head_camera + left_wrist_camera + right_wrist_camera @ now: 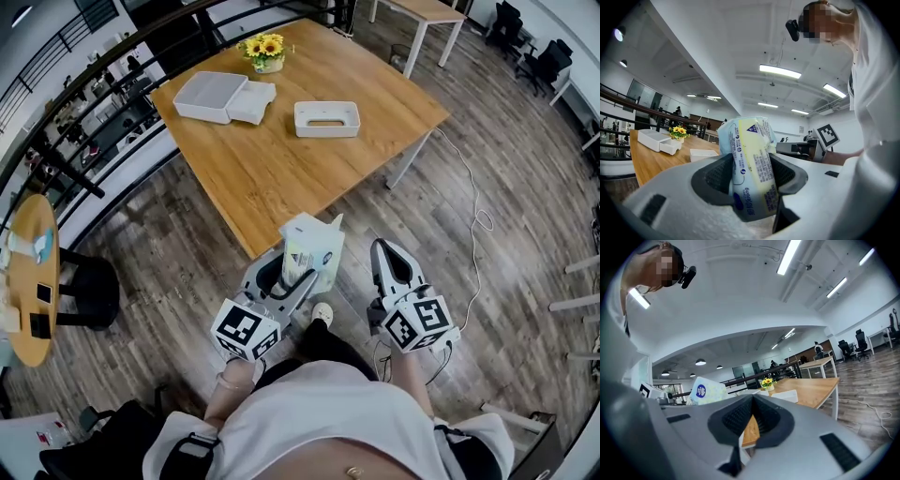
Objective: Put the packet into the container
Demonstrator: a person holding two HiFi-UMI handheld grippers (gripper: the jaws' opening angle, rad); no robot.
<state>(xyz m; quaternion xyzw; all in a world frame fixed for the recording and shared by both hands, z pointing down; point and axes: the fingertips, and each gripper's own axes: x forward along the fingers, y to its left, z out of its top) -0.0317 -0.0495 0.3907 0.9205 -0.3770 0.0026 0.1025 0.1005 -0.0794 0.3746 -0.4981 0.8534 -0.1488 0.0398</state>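
Observation:
A pale green and white packet (312, 248) with blue print stands upright between the pads of my left gripper (289, 274), which is shut on it. In the left gripper view the packet (752, 173) fills the gap of the left gripper (751, 180). Both grippers are held close to the person's body, off the near edge of the wooden table (281, 178). The open white container (326, 118) sits at the table's far middle and also shows as a small container (704, 153) ahead. My right gripper (390, 255) is beside the left one, shut and holding nothing; its tips meet in its own view (752, 401).
A larger white box with a pulled-out tray (223, 97) lies at the table's far left, next to a small pot of yellow flowers (265, 52). A round side table (33, 281) stands at the left. A cable (473, 202) runs over the wooden floor at the right.

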